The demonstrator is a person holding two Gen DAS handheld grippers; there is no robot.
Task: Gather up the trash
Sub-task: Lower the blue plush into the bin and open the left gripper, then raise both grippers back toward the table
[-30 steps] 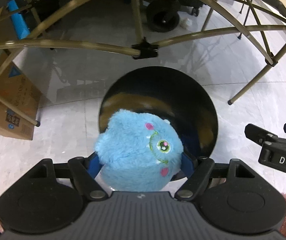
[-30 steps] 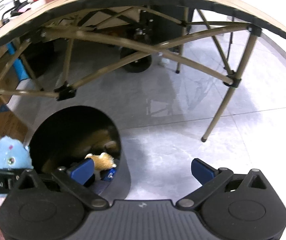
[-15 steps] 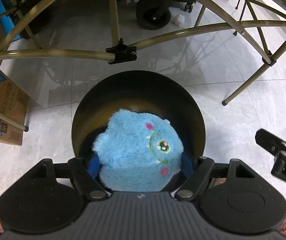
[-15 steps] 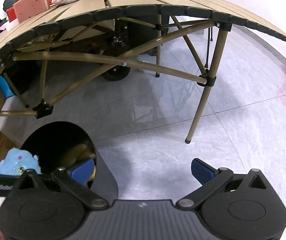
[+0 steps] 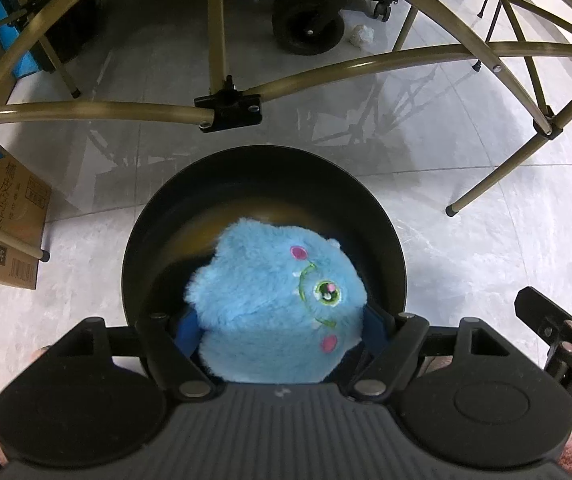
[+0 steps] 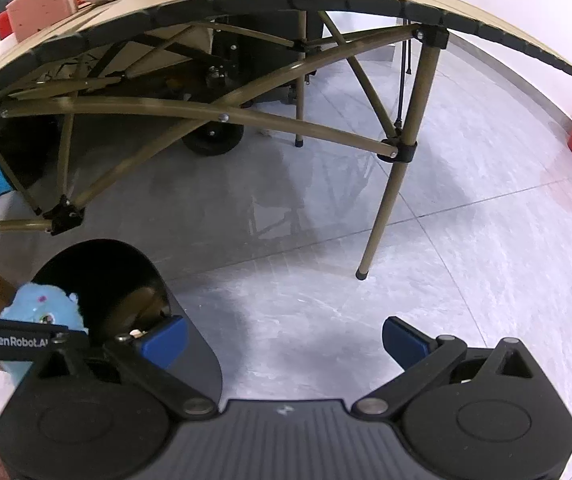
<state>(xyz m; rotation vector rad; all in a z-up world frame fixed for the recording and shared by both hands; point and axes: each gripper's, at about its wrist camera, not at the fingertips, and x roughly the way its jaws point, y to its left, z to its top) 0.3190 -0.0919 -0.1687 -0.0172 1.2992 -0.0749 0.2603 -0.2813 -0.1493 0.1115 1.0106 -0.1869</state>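
Left gripper: blue pads clamped on a fluffy sky-blue plush toy with a green stitched eye and pink spots, lower centre of the left wrist view. Gripper points steeply down. Toy hangs directly over the mouth of the round black waste bin, whose rim circles it at mid-frame; something yellowish shows deep inside, not identifiable.

Right gripper: jaws spread wide, nothing between them, bare grey tiled floor beneath. It is tilted down less steeply and sits just beside the bin, its left pad over the bin's outer wall at lower left of the right wrist view.

Risks, judged: the toy is nearly centred but close to the near rim; a release here could catch plush on that edge and tip it onto the floor. The two grippers are near each other and could knock.

Far: olive metal folding-table frame crossing above the bin; brown cardboard box at left edge.
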